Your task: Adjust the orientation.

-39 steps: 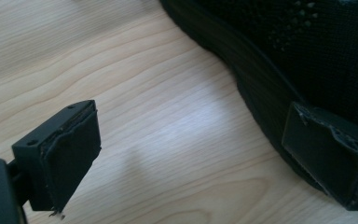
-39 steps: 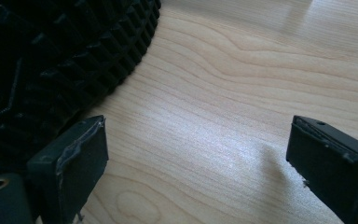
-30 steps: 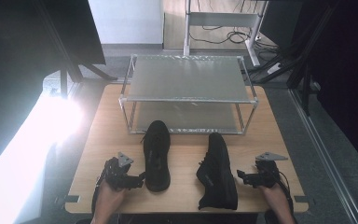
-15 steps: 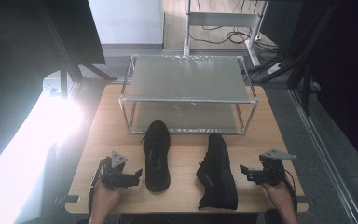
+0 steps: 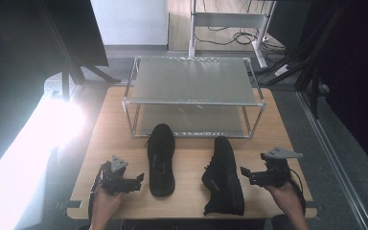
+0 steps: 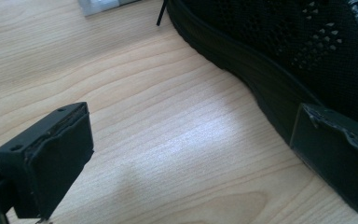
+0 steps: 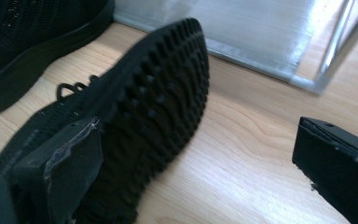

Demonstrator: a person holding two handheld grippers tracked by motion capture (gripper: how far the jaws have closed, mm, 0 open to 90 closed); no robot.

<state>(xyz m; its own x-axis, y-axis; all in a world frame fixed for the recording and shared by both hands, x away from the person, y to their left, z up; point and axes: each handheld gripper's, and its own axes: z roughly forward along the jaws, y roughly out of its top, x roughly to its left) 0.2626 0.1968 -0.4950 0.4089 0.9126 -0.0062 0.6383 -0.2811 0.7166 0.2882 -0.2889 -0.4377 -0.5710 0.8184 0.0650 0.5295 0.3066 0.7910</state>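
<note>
Two black knit shoes lie on the wooden table [image 5: 191,158]. The left shoe [image 5: 161,158] stands upright, toe toward the rack. The right shoe [image 5: 224,175] lies tipped on its side, and its lugged sole [image 7: 158,107] faces my right gripper. My left gripper [image 5: 138,180] is held just left of the upright shoe, open, with one pad [image 6: 335,154] close beside the shoe's sole [image 6: 261,88] and bare wood between the jaws. My right gripper [image 5: 245,174] hovers just right of the tipped shoe. Its jaws have just been opening and nothing is pressed between the pads [image 7: 70,168].
A two-shelf metal rack [image 5: 191,81] stands across the back of the table, its lower shelf [image 7: 242,32] just beyond the shoe toes. The table's front edge runs close under both hands. Cables and frame legs lie on the floor behind.
My right gripper has lifted a little off the table beside the tipped shoe. The left gripper and both shoes stay where they were.
</note>
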